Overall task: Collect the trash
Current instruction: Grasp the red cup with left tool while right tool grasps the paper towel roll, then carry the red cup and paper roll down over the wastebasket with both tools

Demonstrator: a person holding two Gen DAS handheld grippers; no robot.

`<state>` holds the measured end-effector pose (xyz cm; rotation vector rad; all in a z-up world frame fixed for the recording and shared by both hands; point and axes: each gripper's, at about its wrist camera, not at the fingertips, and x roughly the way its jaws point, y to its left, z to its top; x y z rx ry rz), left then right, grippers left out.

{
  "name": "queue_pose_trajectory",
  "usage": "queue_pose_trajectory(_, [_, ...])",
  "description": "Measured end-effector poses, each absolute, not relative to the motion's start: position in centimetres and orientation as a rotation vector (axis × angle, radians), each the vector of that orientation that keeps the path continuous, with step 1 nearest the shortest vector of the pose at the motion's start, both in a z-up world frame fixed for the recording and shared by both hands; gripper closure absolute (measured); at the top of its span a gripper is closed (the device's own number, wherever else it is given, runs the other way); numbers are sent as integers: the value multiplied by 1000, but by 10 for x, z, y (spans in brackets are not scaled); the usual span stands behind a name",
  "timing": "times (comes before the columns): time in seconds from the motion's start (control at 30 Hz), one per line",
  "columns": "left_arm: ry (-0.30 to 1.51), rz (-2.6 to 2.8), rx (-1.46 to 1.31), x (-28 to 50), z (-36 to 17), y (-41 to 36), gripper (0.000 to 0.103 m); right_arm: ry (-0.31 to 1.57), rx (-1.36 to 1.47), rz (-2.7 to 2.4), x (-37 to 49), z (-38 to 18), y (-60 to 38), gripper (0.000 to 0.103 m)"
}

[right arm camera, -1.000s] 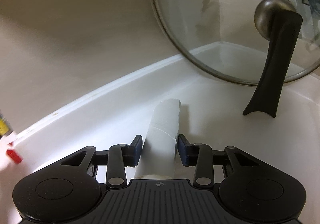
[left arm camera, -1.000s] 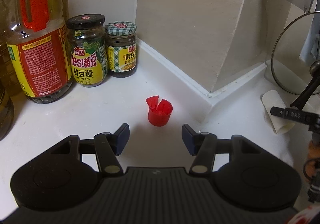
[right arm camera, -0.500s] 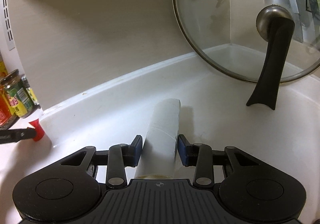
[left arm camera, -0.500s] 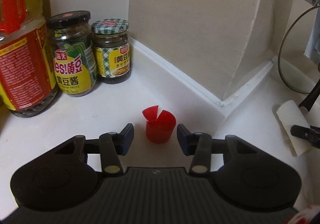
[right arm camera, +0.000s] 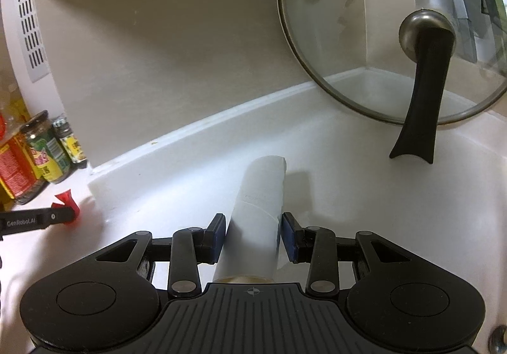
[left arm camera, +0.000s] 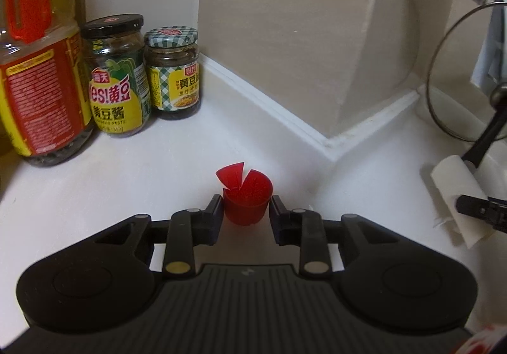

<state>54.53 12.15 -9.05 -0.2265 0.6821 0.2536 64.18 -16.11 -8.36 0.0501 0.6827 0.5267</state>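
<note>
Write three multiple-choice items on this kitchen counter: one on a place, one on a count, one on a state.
1. Where does the red cap stand?
A. on the white counter
B. inside a bowl
C. on a shelf

2. How many sauce jars stand beside the oil bottle?
A. one
B. two
C. four

3. What is the right claw doing?
A. open over bare counter
B. closed on a spoon
C. closed on the white paper roll

Key: 1 A, the cap sits upright on the white surface. 2 B, one black lid and one checked lid show. 3 C, both pads sit against the roll's sides.
</note>
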Motion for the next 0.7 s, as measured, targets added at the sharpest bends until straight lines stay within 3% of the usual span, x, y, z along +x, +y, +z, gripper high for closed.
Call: queue_pose_trajectory(0.7, [672, 253, -278, 392, -50, 32, 76, 717, 78, 663, 510, -56, -215, 65])
